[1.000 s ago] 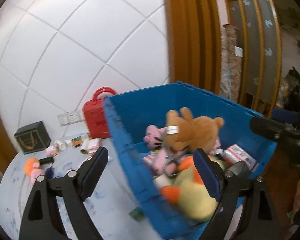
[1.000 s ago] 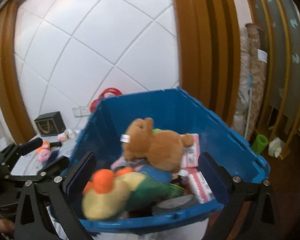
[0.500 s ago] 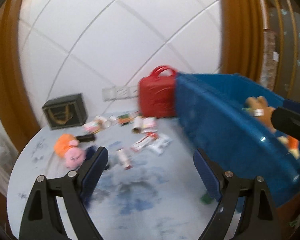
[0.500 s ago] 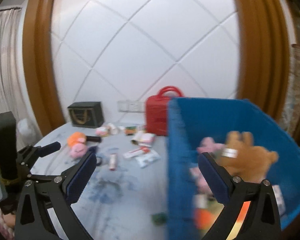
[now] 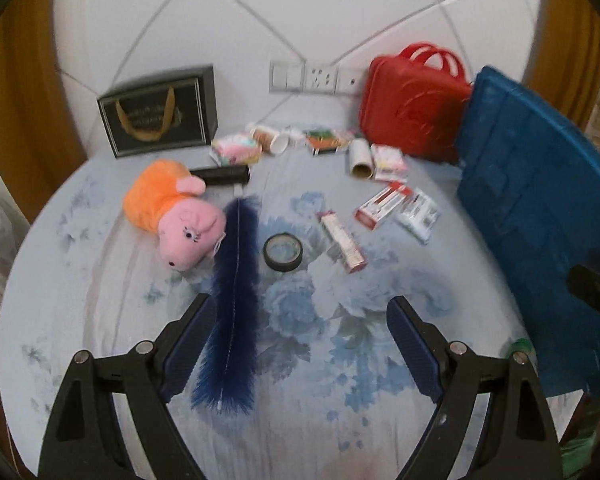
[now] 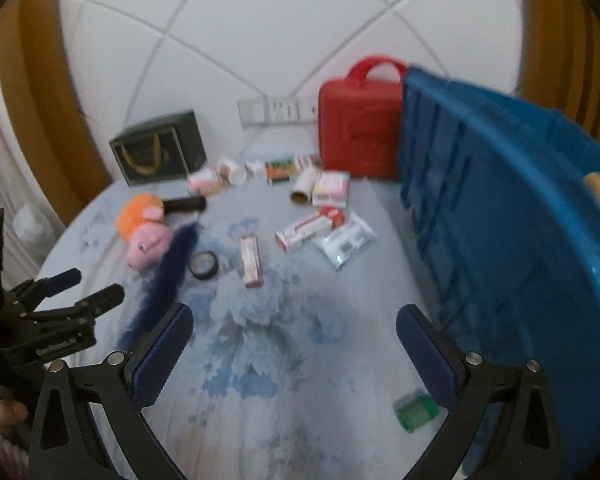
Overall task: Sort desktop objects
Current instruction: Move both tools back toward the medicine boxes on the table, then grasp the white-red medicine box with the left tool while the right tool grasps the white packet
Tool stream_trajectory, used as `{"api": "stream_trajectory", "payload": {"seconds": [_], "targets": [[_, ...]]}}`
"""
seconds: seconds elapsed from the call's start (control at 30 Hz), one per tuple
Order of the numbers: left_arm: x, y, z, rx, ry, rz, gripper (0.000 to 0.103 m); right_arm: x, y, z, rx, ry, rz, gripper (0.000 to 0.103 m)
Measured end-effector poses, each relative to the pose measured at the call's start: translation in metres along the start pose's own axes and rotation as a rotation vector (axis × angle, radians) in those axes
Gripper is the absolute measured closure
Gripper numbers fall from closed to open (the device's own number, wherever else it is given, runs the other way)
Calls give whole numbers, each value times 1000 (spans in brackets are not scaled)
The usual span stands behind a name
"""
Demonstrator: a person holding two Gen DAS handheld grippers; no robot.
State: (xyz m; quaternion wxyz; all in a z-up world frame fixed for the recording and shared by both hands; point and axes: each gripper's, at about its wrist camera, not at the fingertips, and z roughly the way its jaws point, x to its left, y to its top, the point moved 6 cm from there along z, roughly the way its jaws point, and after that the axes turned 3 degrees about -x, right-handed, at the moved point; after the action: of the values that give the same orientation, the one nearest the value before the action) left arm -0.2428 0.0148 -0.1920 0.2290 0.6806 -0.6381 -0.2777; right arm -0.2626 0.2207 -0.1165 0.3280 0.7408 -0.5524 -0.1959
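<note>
On the round table (image 5: 100,320) with the blue flower-print cloth, well apart from both grippers:

- One plush pig (image 5: 176,216), pink head, orange body, lying on its side at left.
- One dark blue feather (image 5: 234,304), lengthwise just right of the pig.
- One roll of black tape (image 5: 283,252), flat, just beside the feather.
- One long pink-and-white box (image 5: 342,242), right of the tape.
- One red-and-white carton (image 5: 382,206) and one white packet (image 5: 418,216), side by side.
- One black cylinder (image 5: 224,176) behind the pig.
- One cardboard tube (image 5: 360,158), lying down.
- One small green item (image 6: 415,410) near the front edge.
- Further small packets along the back, blurred; count uncertain.

Containers: one blue bin (image 5: 540,216) at right; one red case (image 5: 414,108) and one dark gift bag (image 5: 160,116) at the wall.

Left gripper (image 5: 300,344): jaws wide apart, holding nothing. Right gripper (image 6: 294,354): jaws wide apart, holding nothing.
</note>
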Motion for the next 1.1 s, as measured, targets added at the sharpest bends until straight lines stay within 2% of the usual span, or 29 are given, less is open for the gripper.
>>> {"api": "stream_trajectory", "payload": {"seconds": [0.2,0.43,0.57,0.67,0.77,0.8,0.97,1.03,1.1], "targets": [[-6,10,63,73,-21,-25,15,-14,9,72,84,-9,29,0],[-49,12,159,178,-79,-18,16,-52,12,168,202,-29,102,0],[-59,20,198,205,-64,9,18,-66,17,215,244,-38,140,0],[-60,23,225,235,-77,-4,24,-74,21,247,265,-54,169,0],[-56,15,249,296,-80,-15,37,-84,26,274,272,-86,215,0],[-55,17,249,252,-70,4,36,-87,27,283,275,-93,233,0],[-50,26,268,221,-27,68,39,-96,28,317,283,-130,258,0],[-49,29,273,213,-10,87,39,-96,25,328,291,-114,272,0],[-48,30,275,204,-6,95,39,-93,27,332,275,-143,219,0]]}}
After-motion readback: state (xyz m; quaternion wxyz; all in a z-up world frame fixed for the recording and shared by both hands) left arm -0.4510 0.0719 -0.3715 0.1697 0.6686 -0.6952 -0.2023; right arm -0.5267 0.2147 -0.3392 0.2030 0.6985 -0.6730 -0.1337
